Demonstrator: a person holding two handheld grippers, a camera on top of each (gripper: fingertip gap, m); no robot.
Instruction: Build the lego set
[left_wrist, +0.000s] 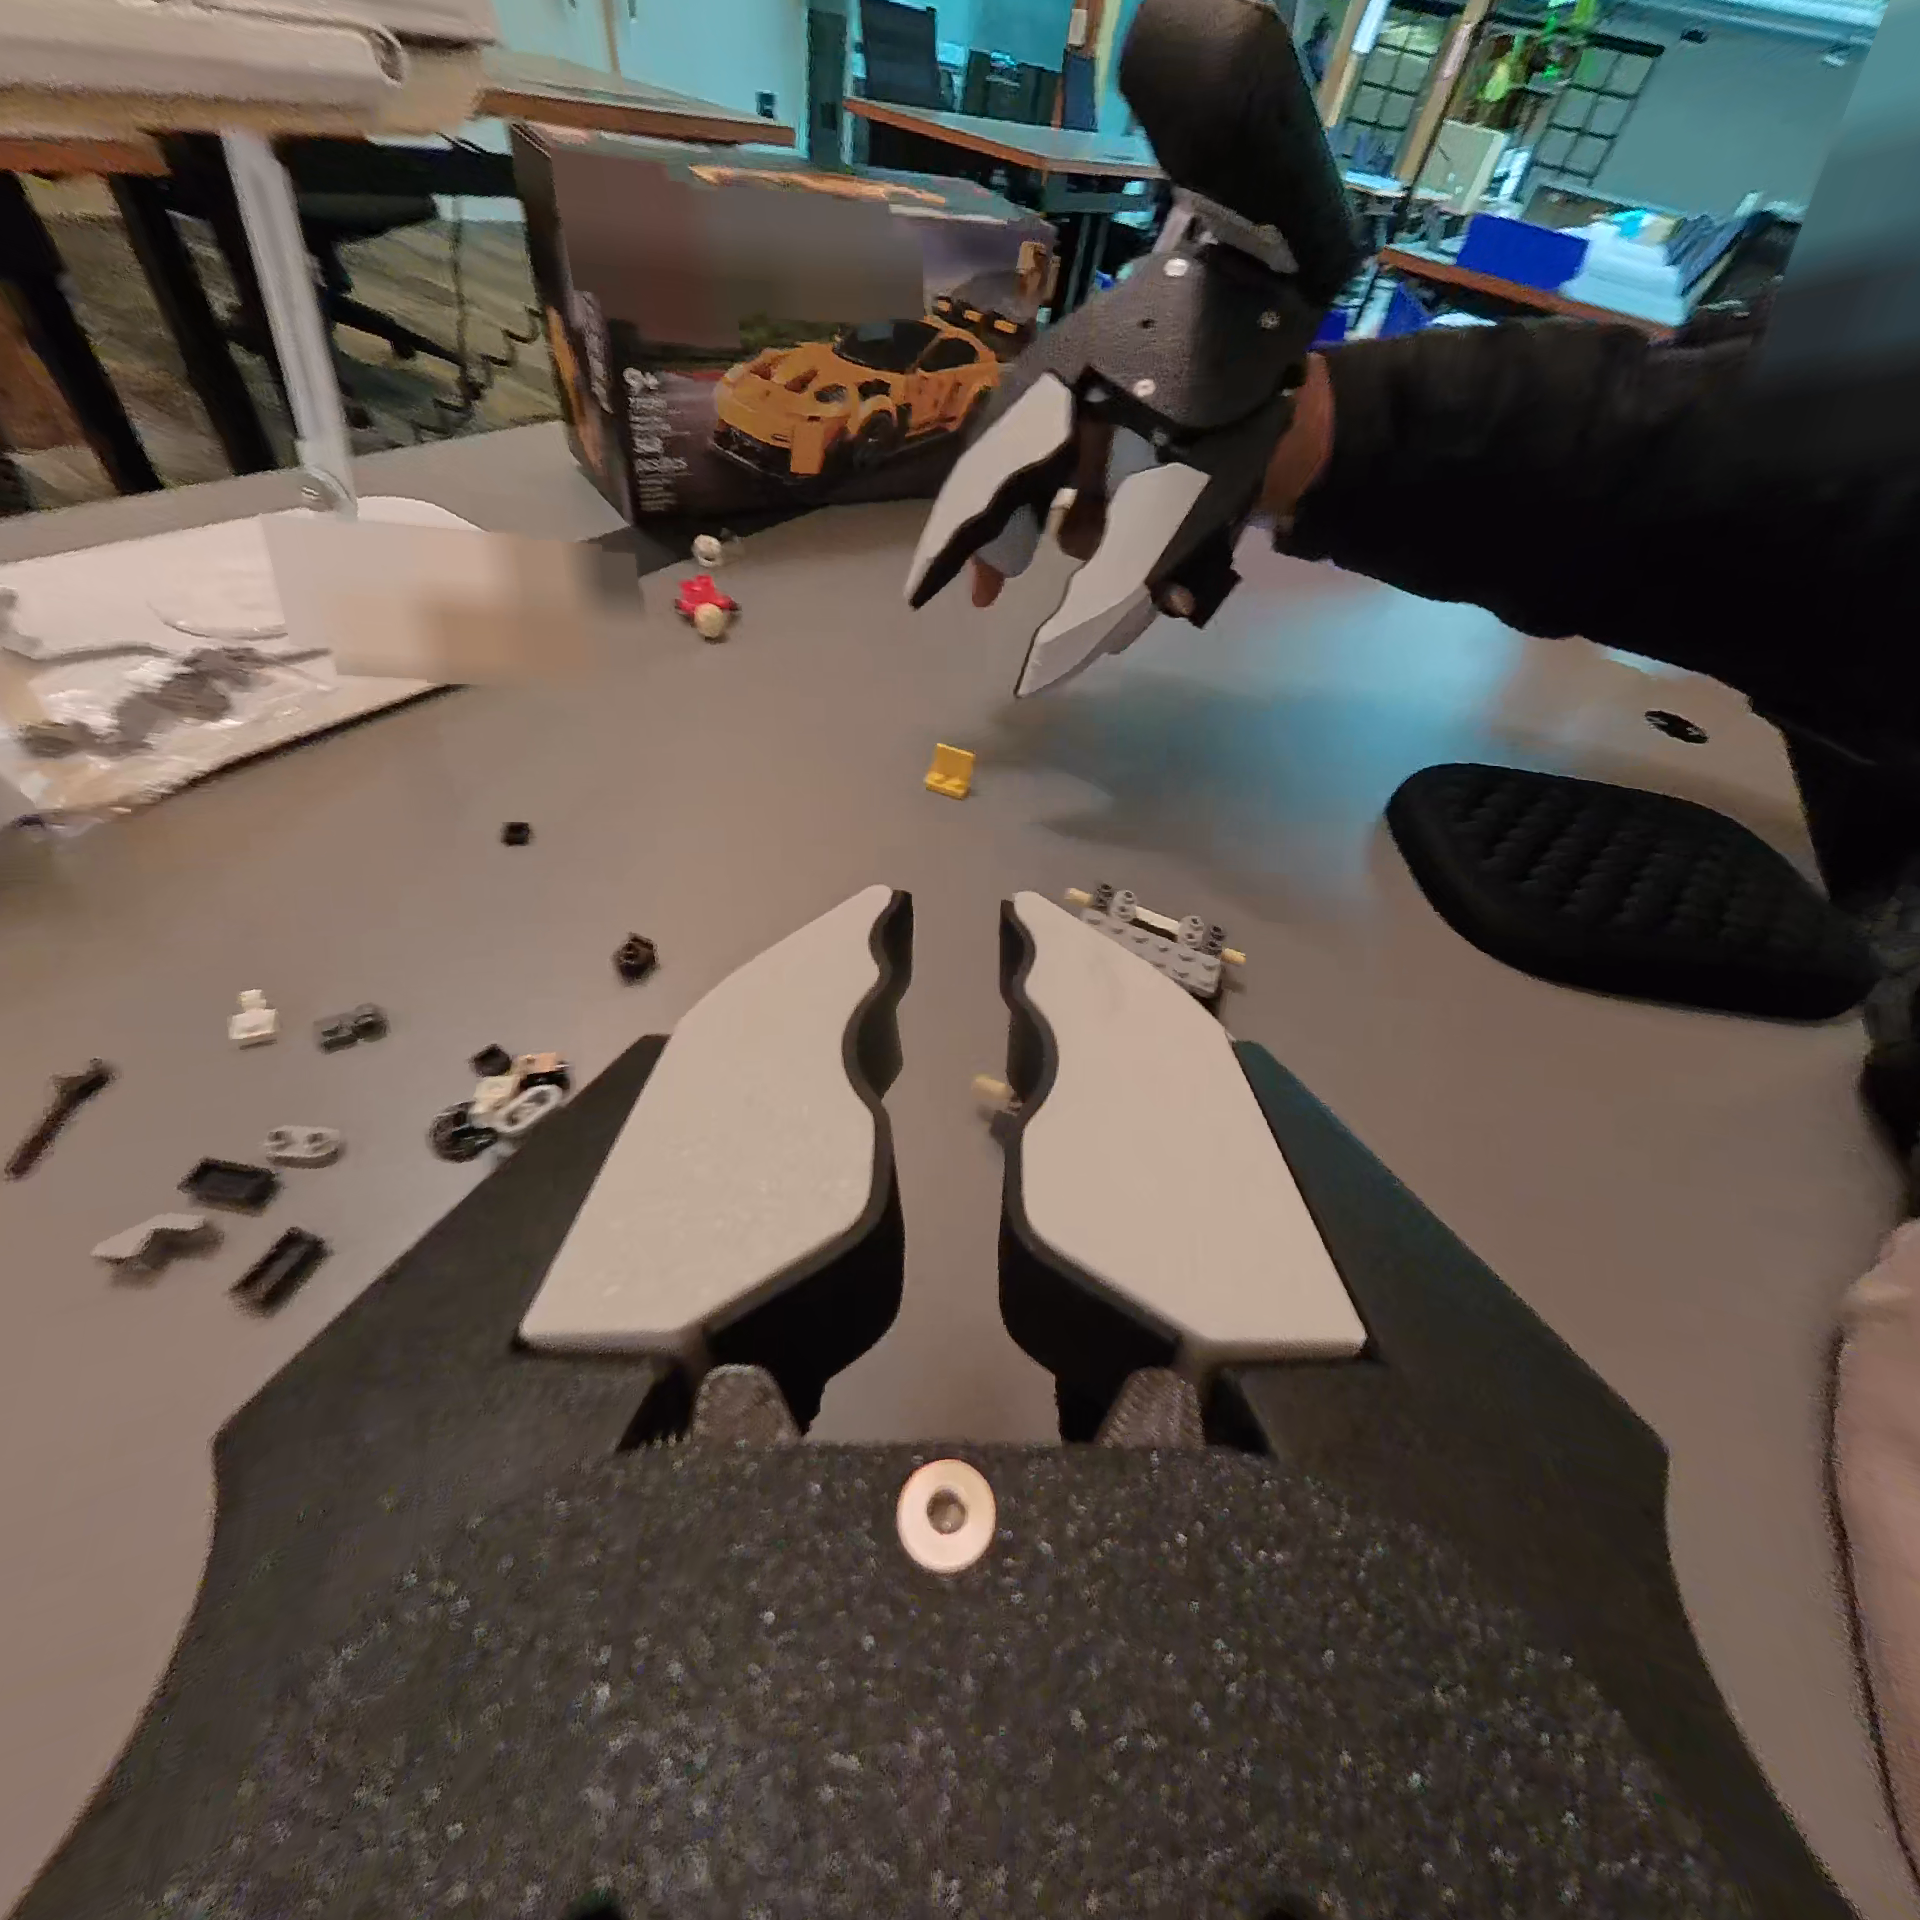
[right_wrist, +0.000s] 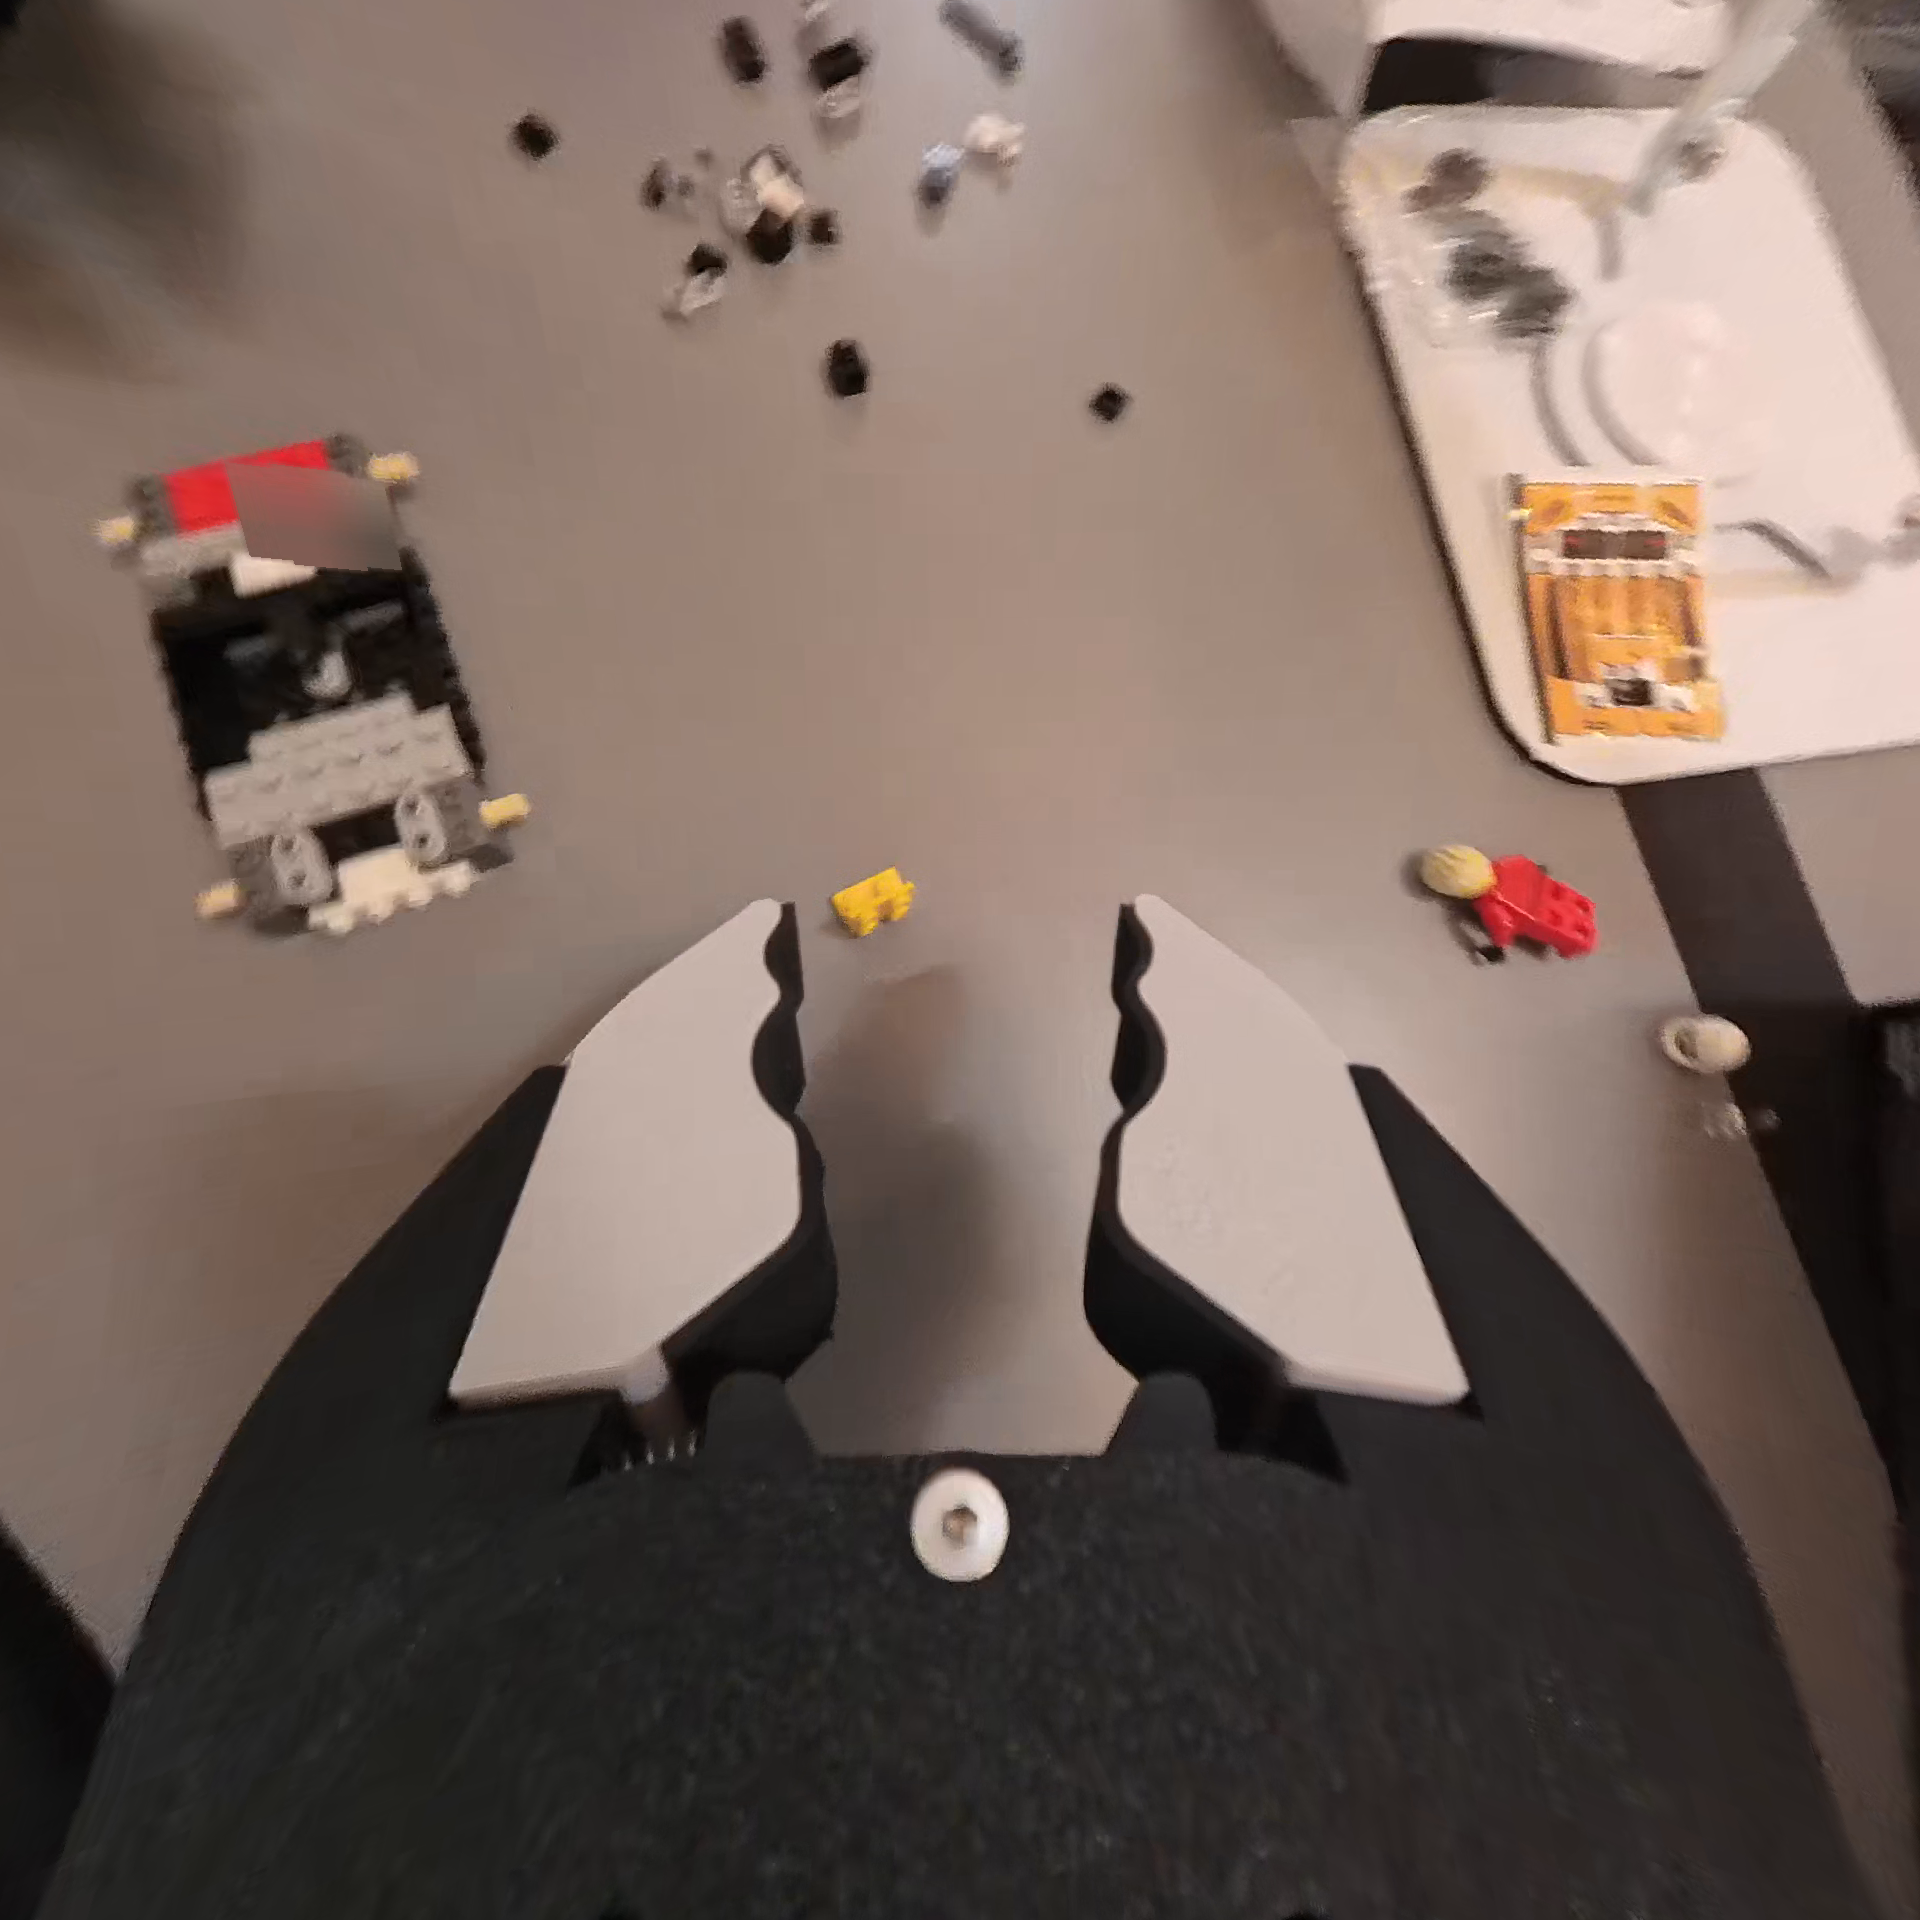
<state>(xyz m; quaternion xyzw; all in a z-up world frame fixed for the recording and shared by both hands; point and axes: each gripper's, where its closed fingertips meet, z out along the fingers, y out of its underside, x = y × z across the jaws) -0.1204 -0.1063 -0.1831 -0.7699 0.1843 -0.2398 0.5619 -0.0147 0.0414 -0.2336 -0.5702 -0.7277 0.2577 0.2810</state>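
A small yellow lego piece (left_wrist: 951, 771) lies on the grey table. My right gripper (left_wrist: 977, 644) hovers just above it, jaws open and empty. In the right wrist view the gripper (right_wrist: 956, 914) is wide open and the yellow piece (right_wrist: 873, 902) lies just past its left fingertip. The part-built car chassis (right_wrist: 322, 707), black and grey with a red end, lies flat to the left. My left gripper (left_wrist: 956, 904) is above the table with a narrow gap between its fingers and holds nothing. Its right finger hides most of the chassis (left_wrist: 1164, 935).
Small loose black, grey and white pieces (left_wrist: 312, 1122) lie scattered at left, also in the right wrist view (right_wrist: 769, 197). A red minifigure (left_wrist: 709, 605), the set's box (left_wrist: 790, 343), a white sheet with parts bags (left_wrist: 156, 665), a sticker sheet (right_wrist: 1610, 613) and a black pad (left_wrist: 1621, 883) sit around. My right fingertips sit around 20 centimetres from my left ones. From my right tips it is roughly 4 centimetres to the yellow piece (right_wrist: 873, 902); from my left, 20 centimetres. Look for it in the left wrist view (left_wrist: 954, 766) too.
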